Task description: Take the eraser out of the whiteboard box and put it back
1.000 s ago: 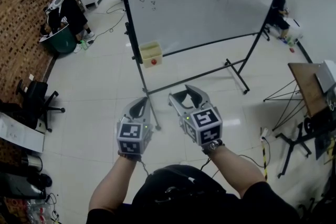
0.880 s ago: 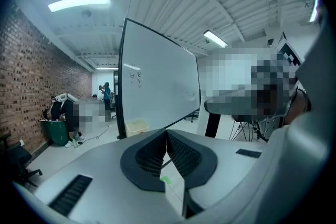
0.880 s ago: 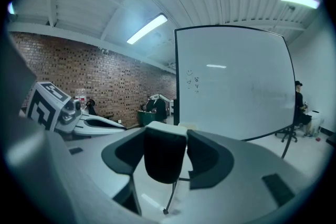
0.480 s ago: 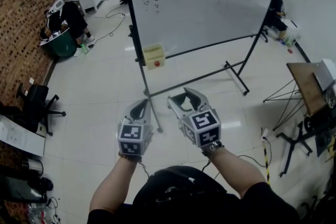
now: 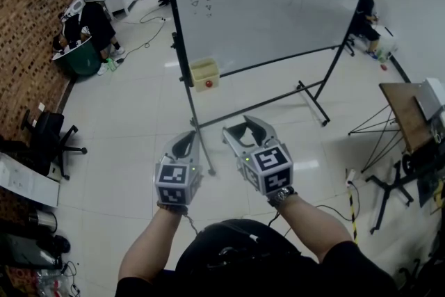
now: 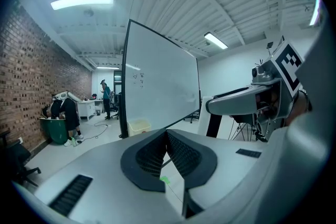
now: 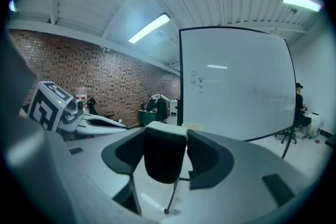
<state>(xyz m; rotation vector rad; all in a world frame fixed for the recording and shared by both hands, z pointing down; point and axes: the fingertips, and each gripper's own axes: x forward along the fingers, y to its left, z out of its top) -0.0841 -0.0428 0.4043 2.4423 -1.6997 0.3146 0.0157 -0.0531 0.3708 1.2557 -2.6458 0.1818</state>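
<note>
Eraser out of the whiteboard box, gripped by the right gripper
Its jaws stand wide, pressed on the dark, white-topped block — well apart from the pale box hanging low on the whiteboard stand. The left gripper beside it is empty, jaws closed tip to tip
</note>
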